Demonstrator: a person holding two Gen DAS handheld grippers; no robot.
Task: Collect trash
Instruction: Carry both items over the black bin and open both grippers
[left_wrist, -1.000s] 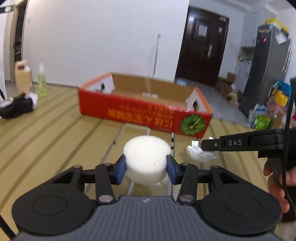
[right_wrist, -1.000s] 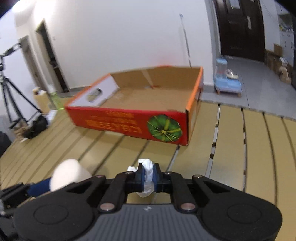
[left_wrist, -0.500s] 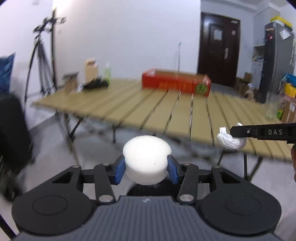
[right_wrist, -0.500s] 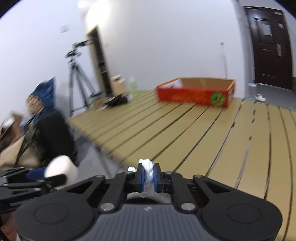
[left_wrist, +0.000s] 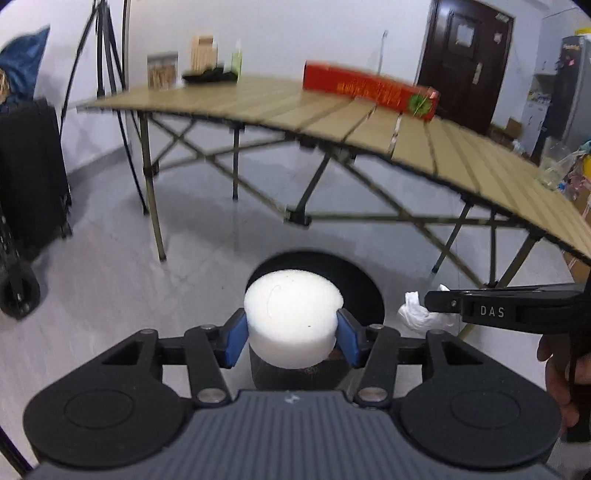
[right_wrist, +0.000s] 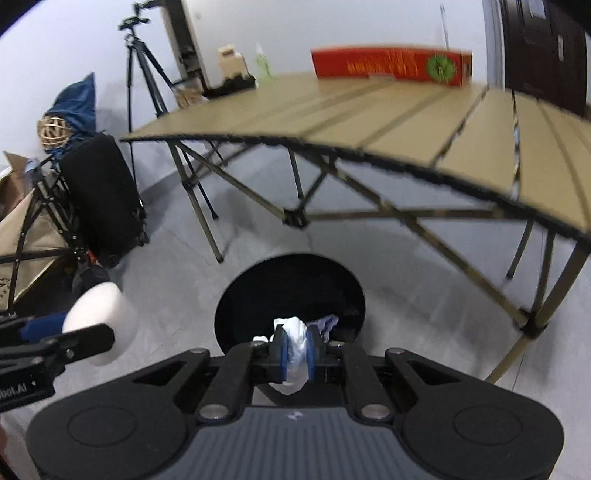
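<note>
My left gripper (left_wrist: 291, 338) is shut on a white foam puck (left_wrist: 291, 317) and holds it above a black round bin (left_wrist: 364, 286) on the floor. My right gripper (right_wrist: 294, 352) is shut on a crumpled white tissue (right_wrist: 293, 345) over the same bin (right_wrist: 290, 291), where some bluish trash (right_wrist: 328, 321) lies inside. The right gripper and its tissue (left_wrist: 421, 314) show at the right of the left wrist view. The left gripper's puck (right_wrist: 99, 325) shows at the left of the right wrist view.
A folding slatted table (left_wrist: 332, 110) stands behind the bin, with a red cardboard box (left_wrist: 369, 90) on it. A black suitcase (right_wrist: 103, 195) and a tripod (right_wrist: 147, 74) stand at the left. A dark door (left_wrist: 461, 55) is at the back.
Both grippers have pulled back from the table and dropped toward the floor, still holding their items. The black bin has come into view beneath them.
</note>
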